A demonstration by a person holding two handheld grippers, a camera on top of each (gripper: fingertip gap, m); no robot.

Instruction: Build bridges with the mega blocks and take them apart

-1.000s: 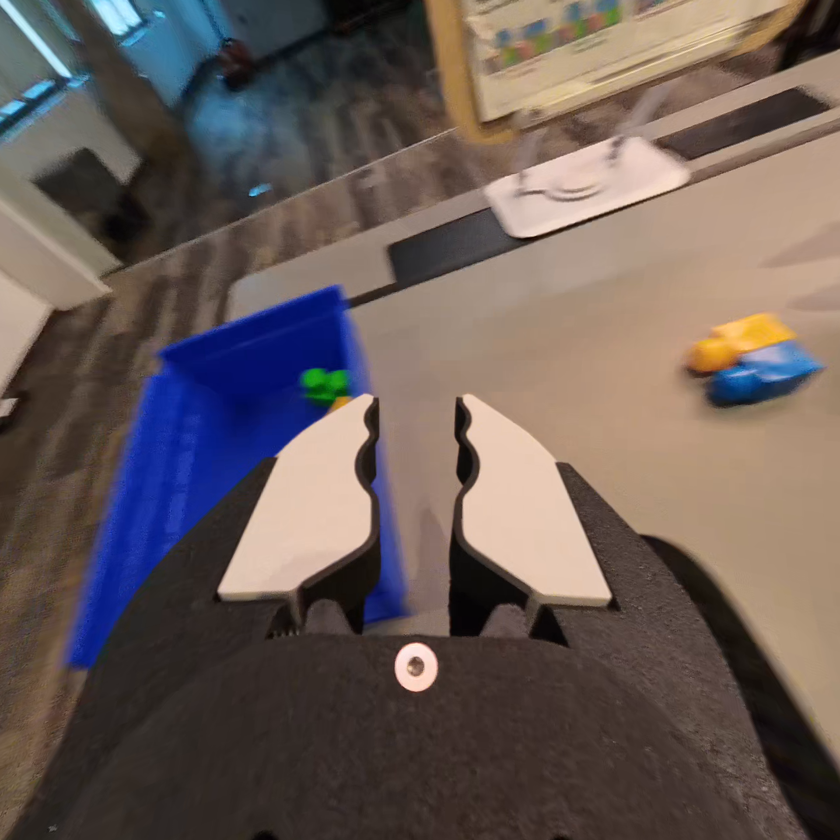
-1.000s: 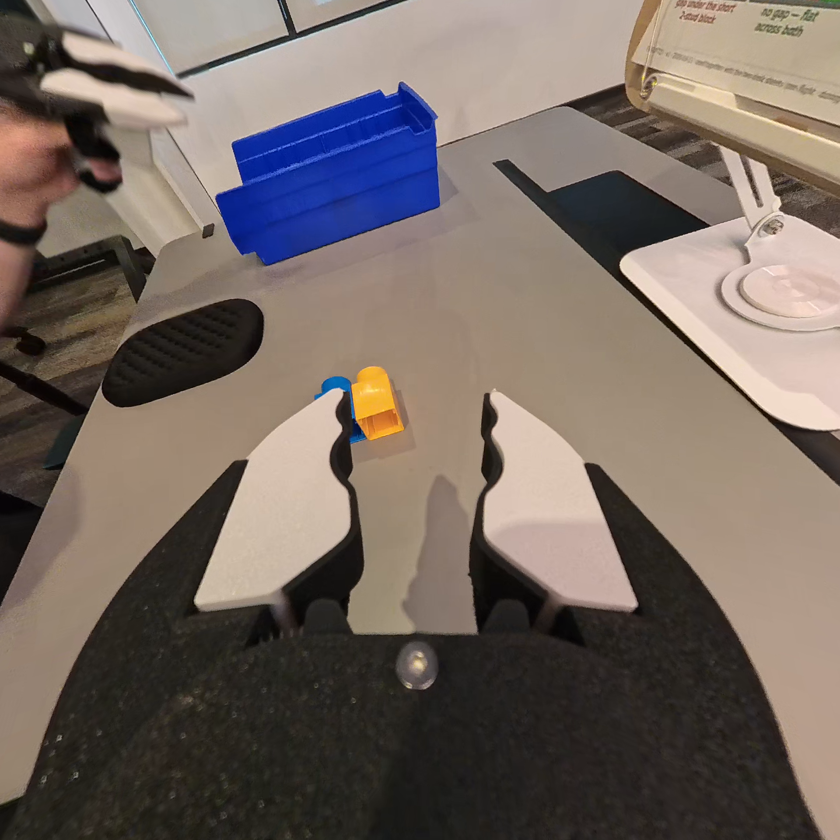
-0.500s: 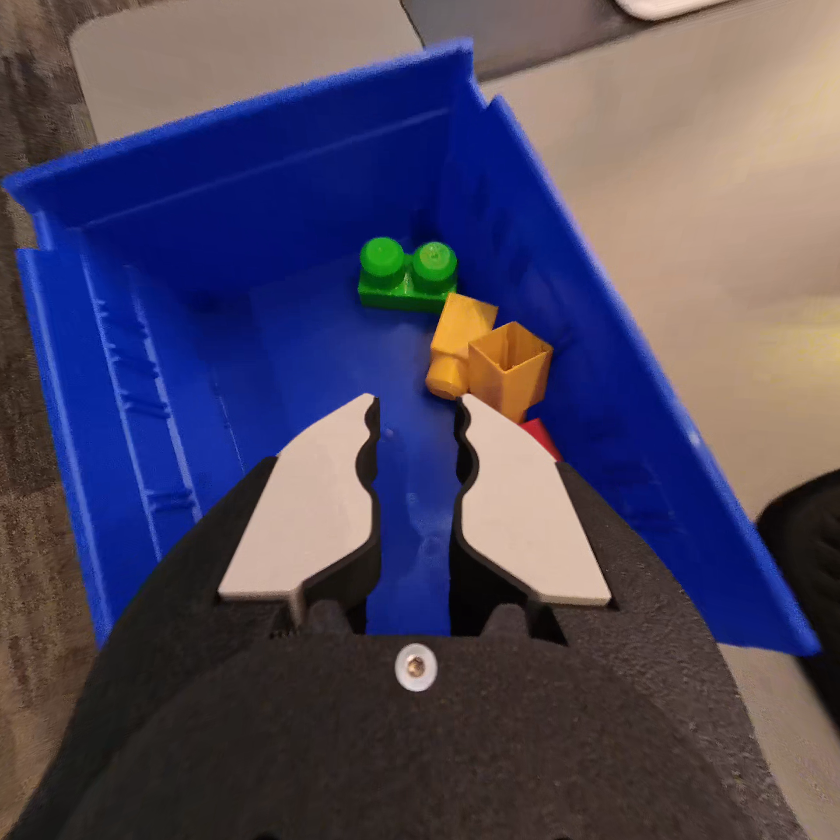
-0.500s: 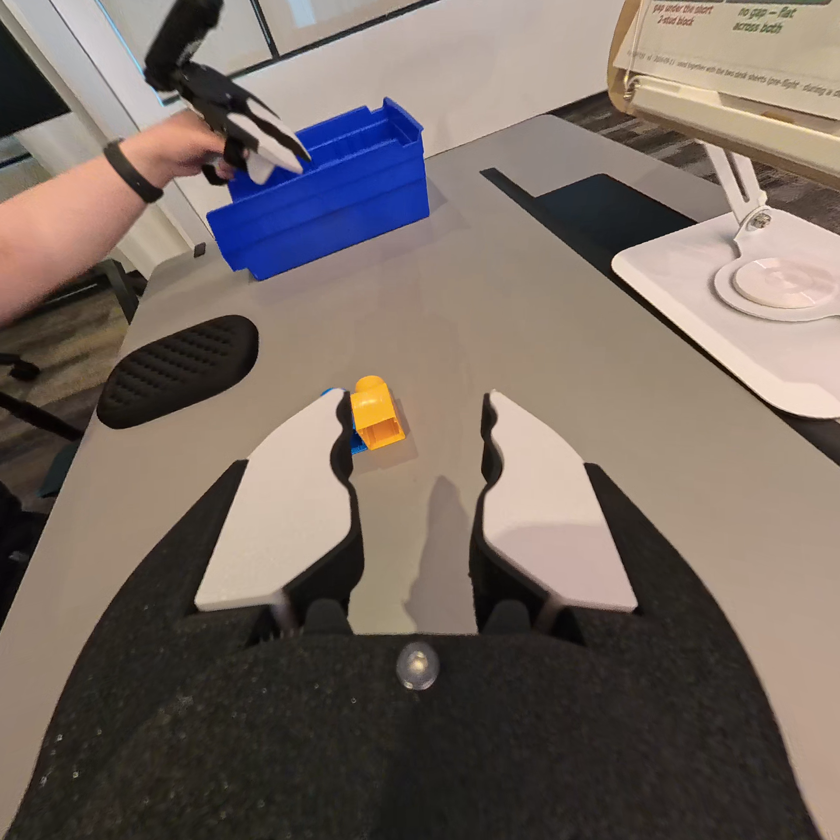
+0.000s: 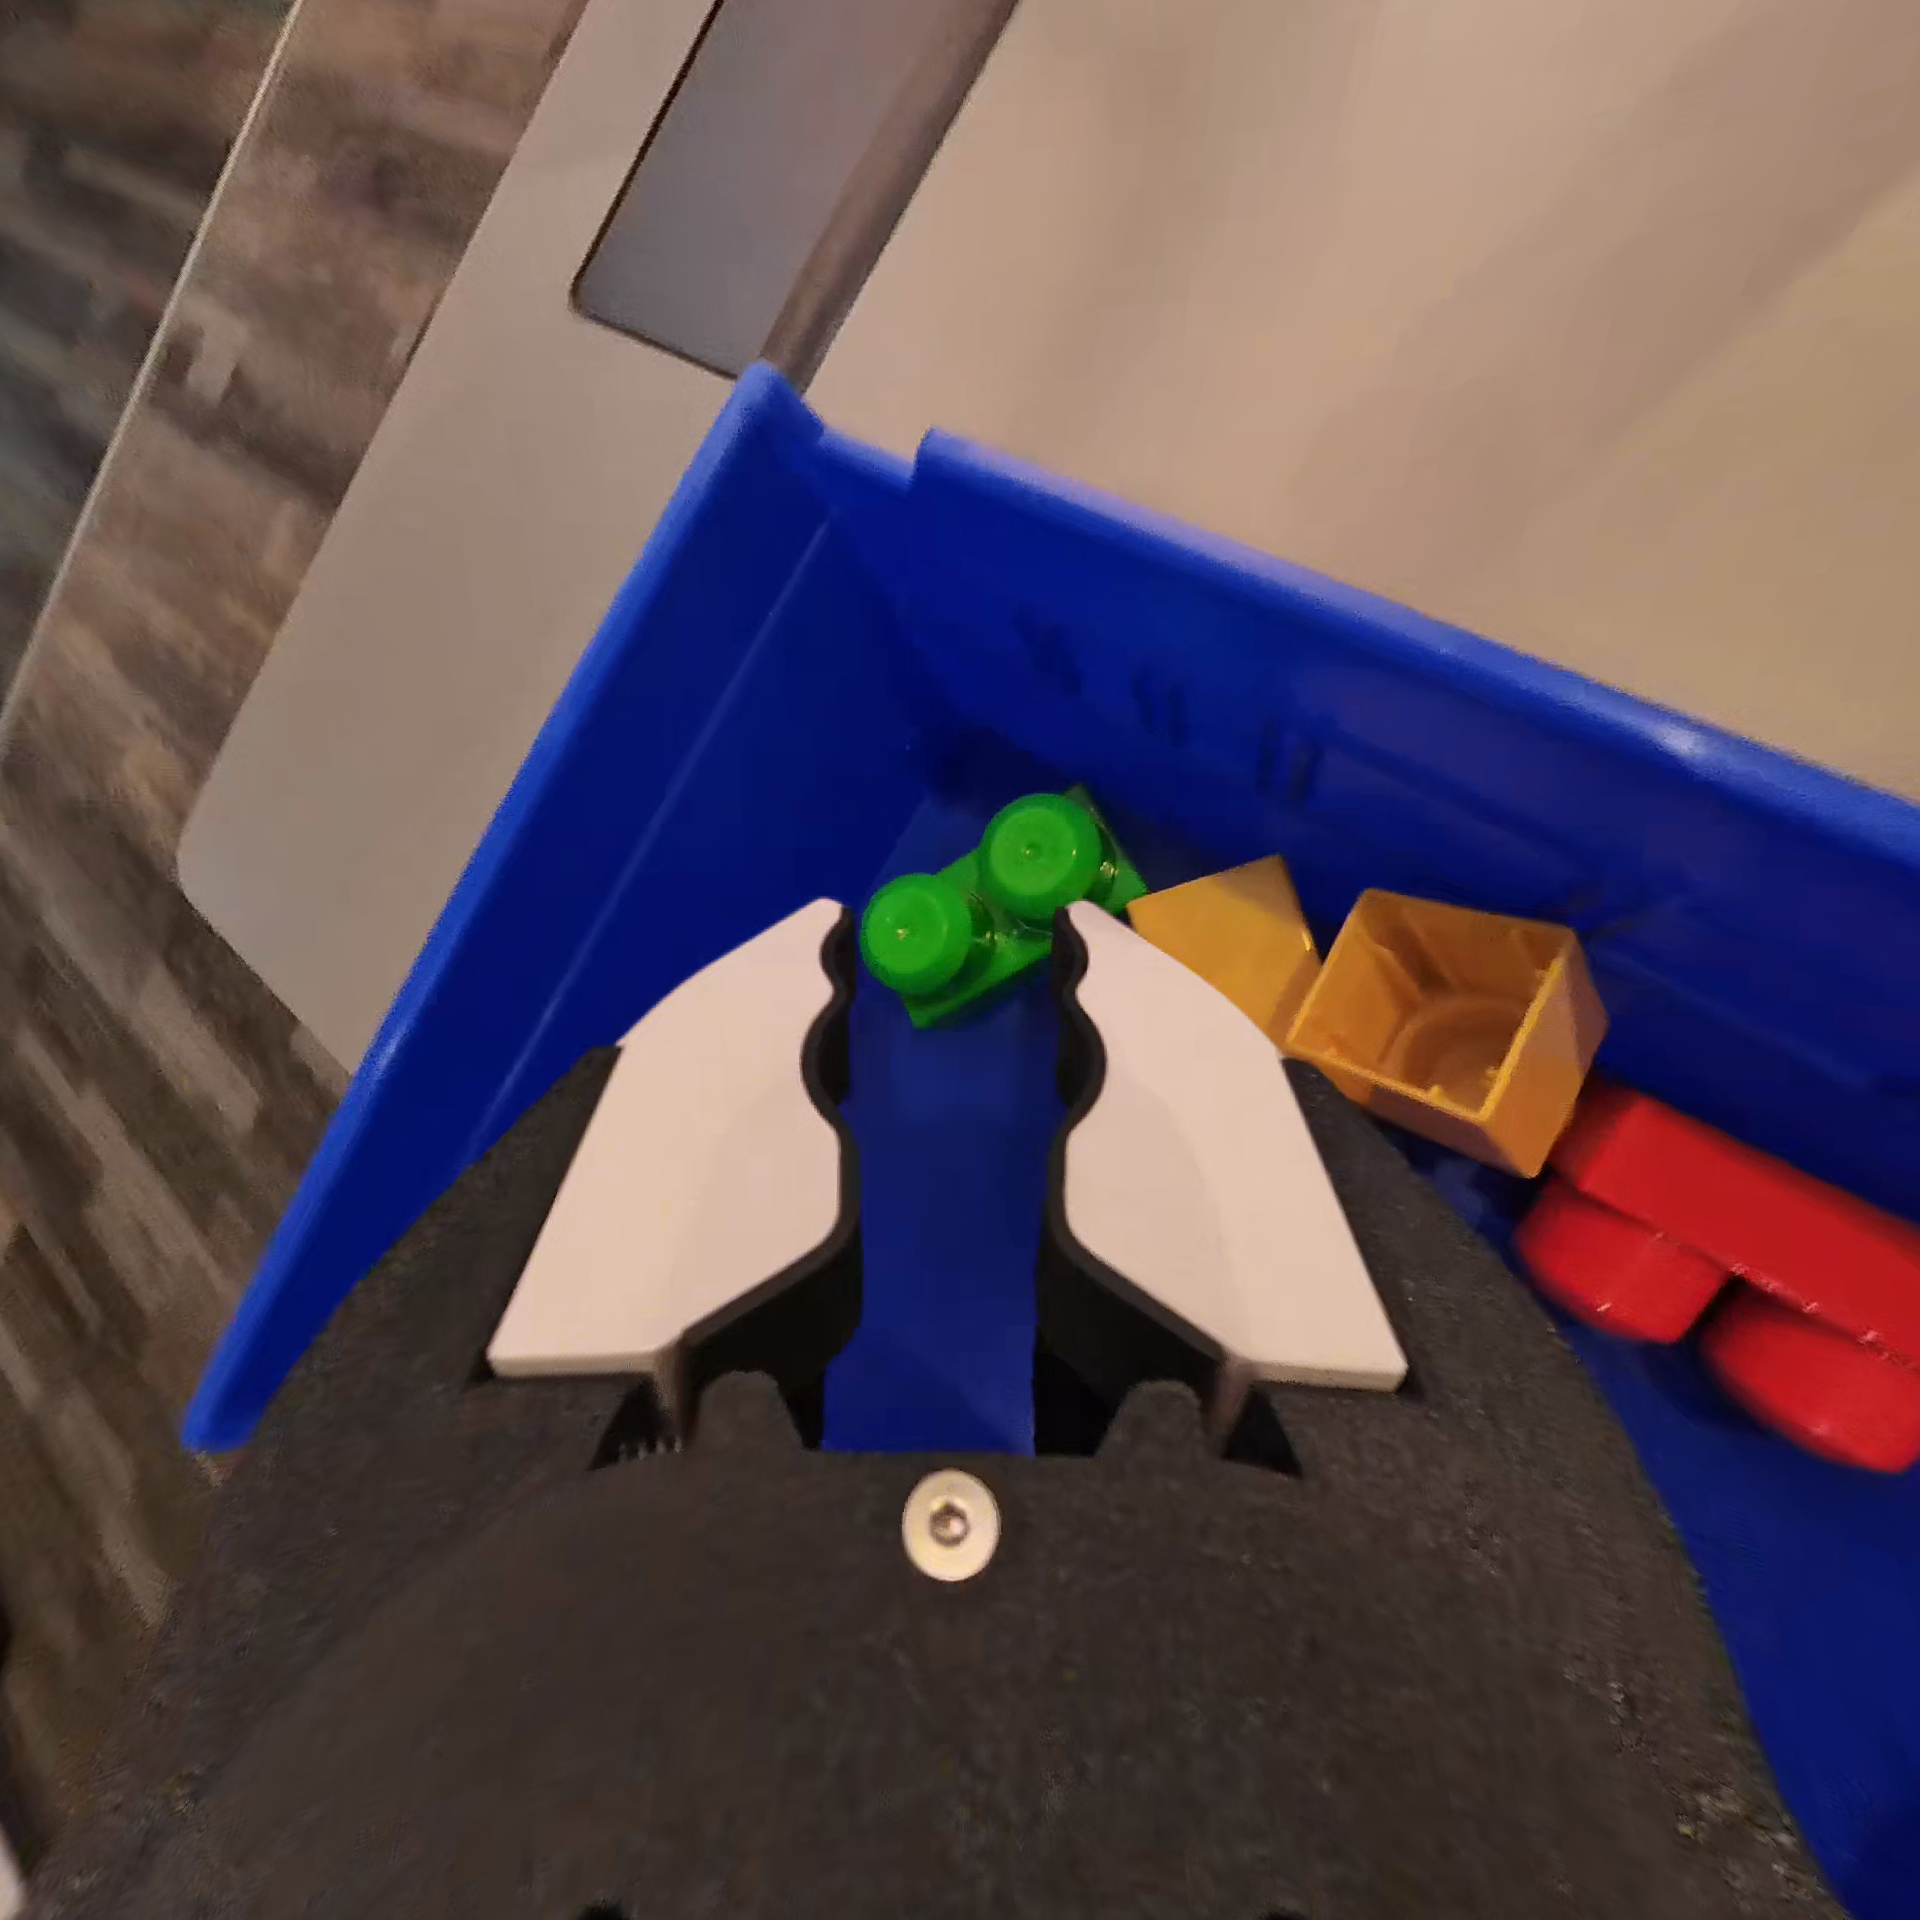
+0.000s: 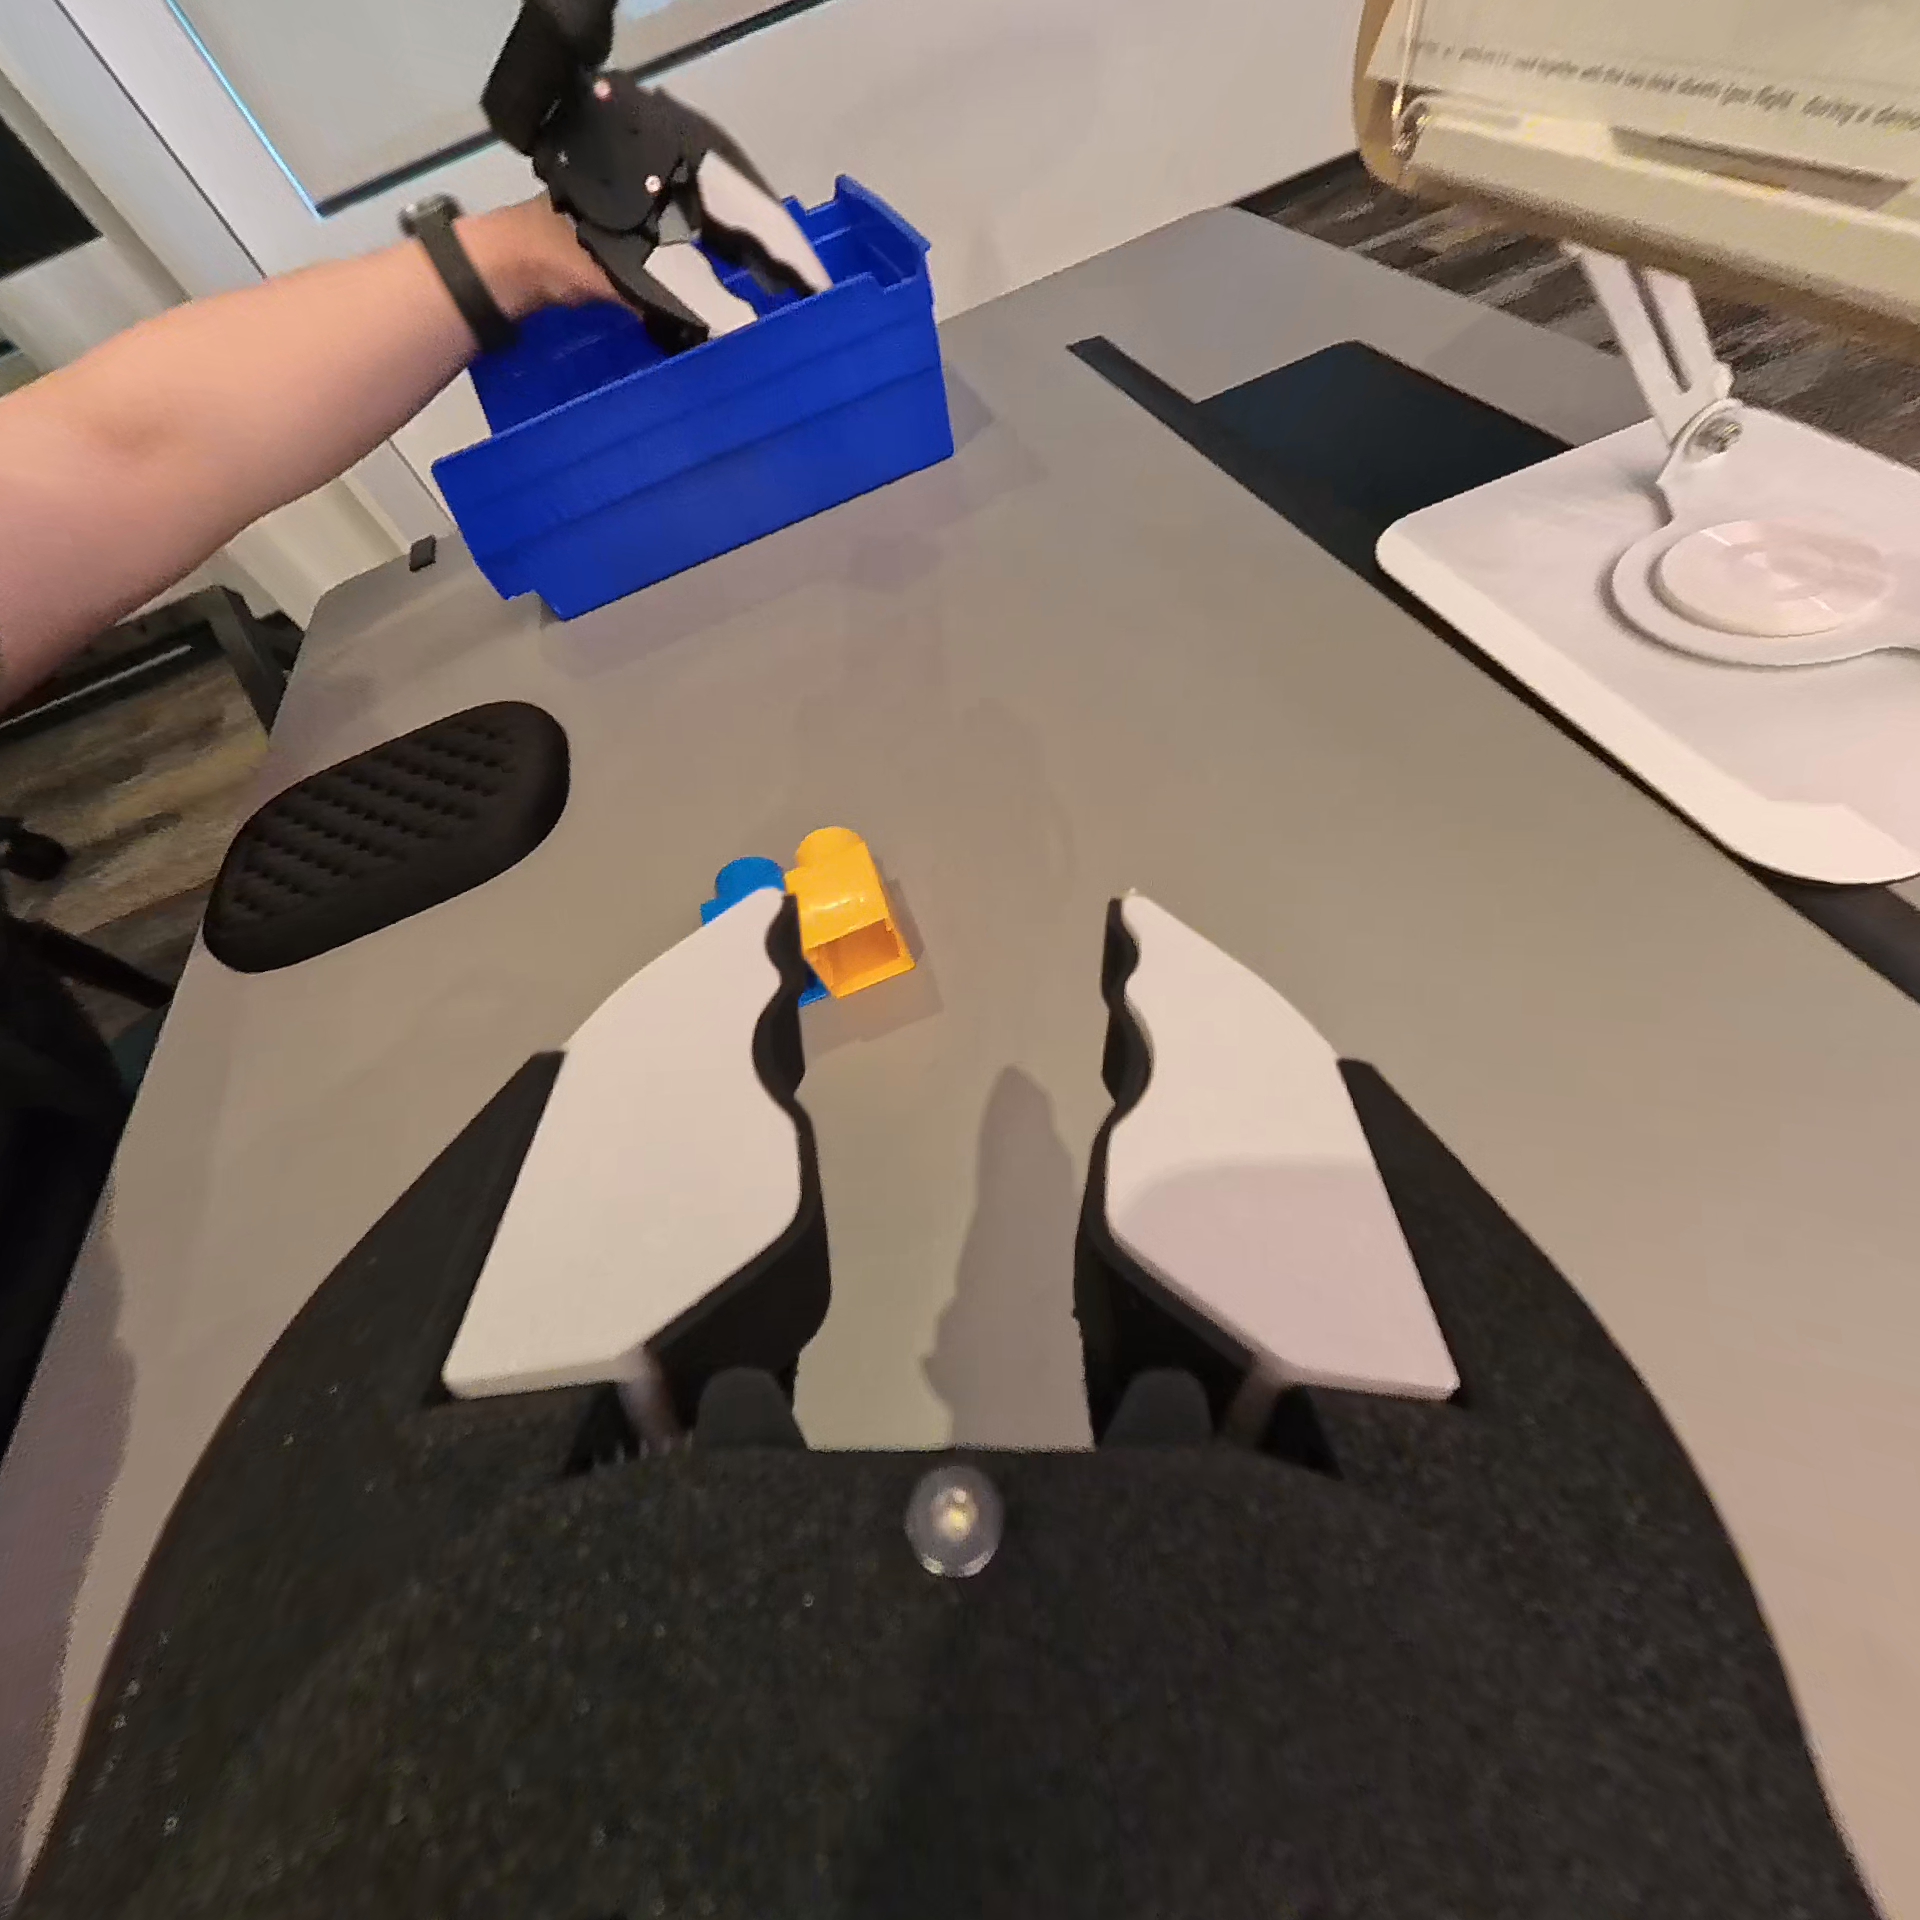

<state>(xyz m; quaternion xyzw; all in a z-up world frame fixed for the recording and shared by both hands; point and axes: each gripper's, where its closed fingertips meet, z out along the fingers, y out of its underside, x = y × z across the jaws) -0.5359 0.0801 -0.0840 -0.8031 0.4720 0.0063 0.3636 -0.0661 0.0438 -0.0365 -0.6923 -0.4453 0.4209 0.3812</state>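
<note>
The green block [image 5: 992,906], a two-stud piece, lies in the far corner of the blue bin [image 5: 582,914], studs facing the camera, directly ahead of the left gripper [image 5: 948,930]. Half a second ago this block sat well ahead of the fingertips; it now lies just beyond them and in line with the gap, so the left gripper has moved deeper into the bin and centred on it. The jaws stand apart with nothing between them, and the gap looks hardly wider than the block. Beside the green block, toward the right, lie two yellow blocks [image 5: 1444,1023] on their sides and a red block [image 5: 1725,1278]. Judgement: the step in hand is fetching a further piece for the bridge, and closure on the green block is the probable next action. In the right wrist view, the left gripper [image 6: 743,275] is seen reaching down into the bin [image 6: 727,468] at the far end of the grey table [image 6: 1143,727]. The right gripper [image 6: 951,909] hovers over the table, jaws wide apart and empty, much as a second ago. A yellow block [image 6: 847,914] and a blue block [image 6: 743,883] lie touching just beyond its left fingertip. No bridge is assembled yet.
</note>
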